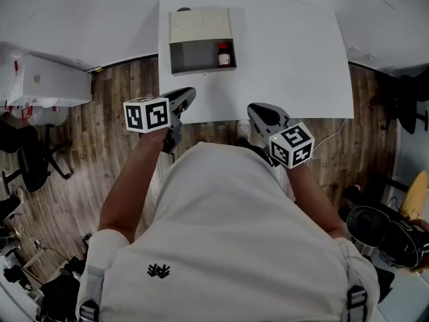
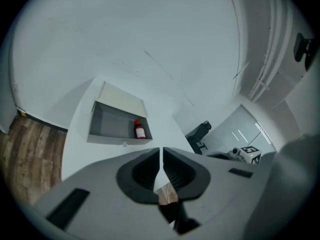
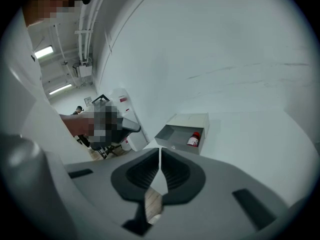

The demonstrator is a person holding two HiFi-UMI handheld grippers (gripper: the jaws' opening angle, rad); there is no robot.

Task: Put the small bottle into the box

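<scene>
Resting inside the open box (image 1: 191, 59) at its 3 o'clock end, near the right wall: small bottle (image 1: 224, 56), upright, long axis vertical, red cap pointing up, white label turned toward the near table edge. Box made up of a grey tray drawn out of a cream sleeve (image 1: 200, 25), set at the far side of the white table (image 1: 288, 59), around 12 o'clock from the left gripper (image 1: 190, 94) and 11 o'clock from the right gripper (image 1: 253, 109). Both grippers well apart from the box, poised over the near table edge, noses aimed toward it. Left jaws clenched together, tips meeting, nothing between them. Right jaws likewise pressed closed and empty. Seen along either pair of closed tips, bottle and box just past 12 o'clock. Wood floor (image 1: 114, 173) at 9 o'clock and 3 o'clock of the table.
</scene>
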